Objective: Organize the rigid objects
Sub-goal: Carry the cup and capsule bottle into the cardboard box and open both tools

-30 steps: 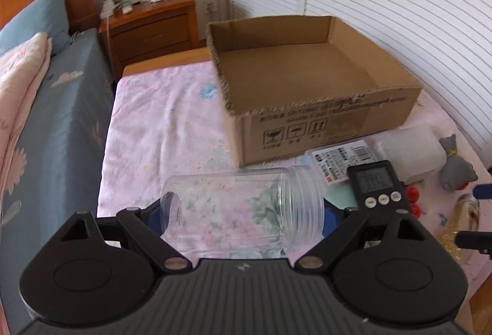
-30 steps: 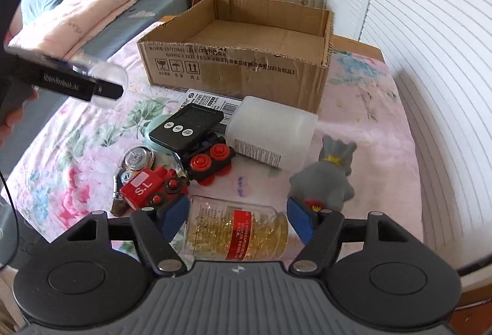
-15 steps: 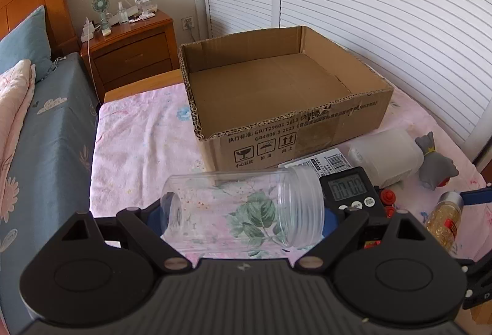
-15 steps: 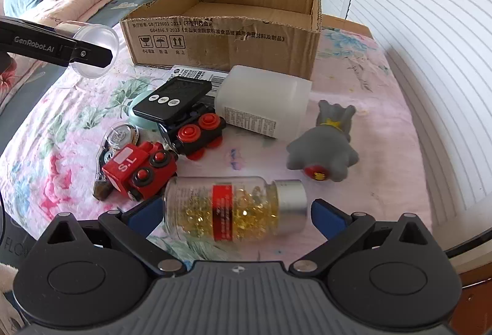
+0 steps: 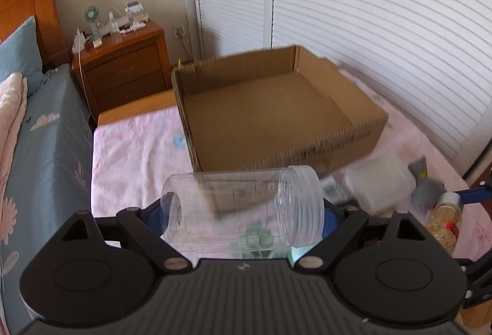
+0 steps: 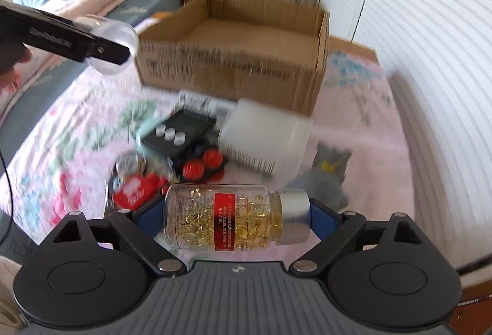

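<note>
My left gripper [image 5: 243, 212] is shut on a clear plastic jar [image 5: 243, 209], held sideways in the air just before the open cardboard box [image 5: 276, 116]. It also shows in the right wrist view [image 6: 107, 42] at upper left. My right gripper [image 6: 236, 221] is shut on a glass bottle of yellow capsules [image 6: 236, 218] with a silver cap, lifted above the bed. The box [image 6: 233, 52] stands empty behind the pile. The bottle also shows in the left wrist view [image 5: 442, 218].
On the floral sheet lie a white plastic container [image 6: 267, 135], a black timer [image 6: 181, 135], red and black toy trains [image 6: 200, 165], a grey toy figure [image 6: 329, 175] and a metal disc [image 6: 129, 162]. A wooden nightstand [image 5: 123, 64] stands behind; louvred doors [image 5: 369, 27] at right.
Both grippers have risen and moved toward the box. The right gripper has closed on the capsule bottle and lifted it off the sheet. The left still holds the jar.
</note>
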{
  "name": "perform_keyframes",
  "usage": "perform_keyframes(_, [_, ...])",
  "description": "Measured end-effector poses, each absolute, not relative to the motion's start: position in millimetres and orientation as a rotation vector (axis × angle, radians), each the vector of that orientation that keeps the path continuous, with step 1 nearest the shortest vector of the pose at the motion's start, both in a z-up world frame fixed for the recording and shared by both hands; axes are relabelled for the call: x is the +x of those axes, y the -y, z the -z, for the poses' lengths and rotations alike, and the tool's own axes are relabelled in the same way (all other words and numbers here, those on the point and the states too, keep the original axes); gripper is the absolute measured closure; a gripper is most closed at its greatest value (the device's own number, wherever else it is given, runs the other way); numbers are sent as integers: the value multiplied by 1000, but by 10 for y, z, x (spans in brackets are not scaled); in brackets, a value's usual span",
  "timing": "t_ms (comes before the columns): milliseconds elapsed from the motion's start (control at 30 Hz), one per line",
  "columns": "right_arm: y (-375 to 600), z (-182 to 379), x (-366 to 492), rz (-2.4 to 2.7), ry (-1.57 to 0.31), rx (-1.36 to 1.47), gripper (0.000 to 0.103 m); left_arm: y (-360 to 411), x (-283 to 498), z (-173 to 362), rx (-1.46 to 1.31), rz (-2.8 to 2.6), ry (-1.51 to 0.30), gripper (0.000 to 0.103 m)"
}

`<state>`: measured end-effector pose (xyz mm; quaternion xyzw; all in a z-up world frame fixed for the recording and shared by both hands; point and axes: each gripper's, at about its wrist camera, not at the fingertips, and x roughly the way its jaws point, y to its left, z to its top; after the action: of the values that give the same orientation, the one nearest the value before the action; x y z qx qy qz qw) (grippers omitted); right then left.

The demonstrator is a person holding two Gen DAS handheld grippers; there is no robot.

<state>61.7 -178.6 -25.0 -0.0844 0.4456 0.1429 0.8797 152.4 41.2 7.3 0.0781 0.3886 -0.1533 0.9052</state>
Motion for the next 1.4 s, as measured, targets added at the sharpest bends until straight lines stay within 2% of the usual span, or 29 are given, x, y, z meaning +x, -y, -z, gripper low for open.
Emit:
perform_keyframes(300, [1752,-290,1070,-315,-780,-190,7,-197,2335,-194,161,301,-777,13])
perform_keyframes(467, [1737,-386,1375,-318,-755,-191,7,-147,2787,-114,127,256,-795,12])
perform_keyframes(567, [1730,-389,1494,-318,-755,-190,7,-170,2993,-65,77,247,-795,7])
perform_keyframes(667, [1721,-375,1578,-315,-757,-190,7,-221,3072,-33,57,210,-792,7])
perform_keyframes(1000, [1726,-347,1859,-298,-772,-169,7,-430,2605,-109,99,243,-783,6])
perform_keyframes(1400, [1484,-358,2588,-301,-801,-180,7,-940,1706,-87,13,142,-718,3])
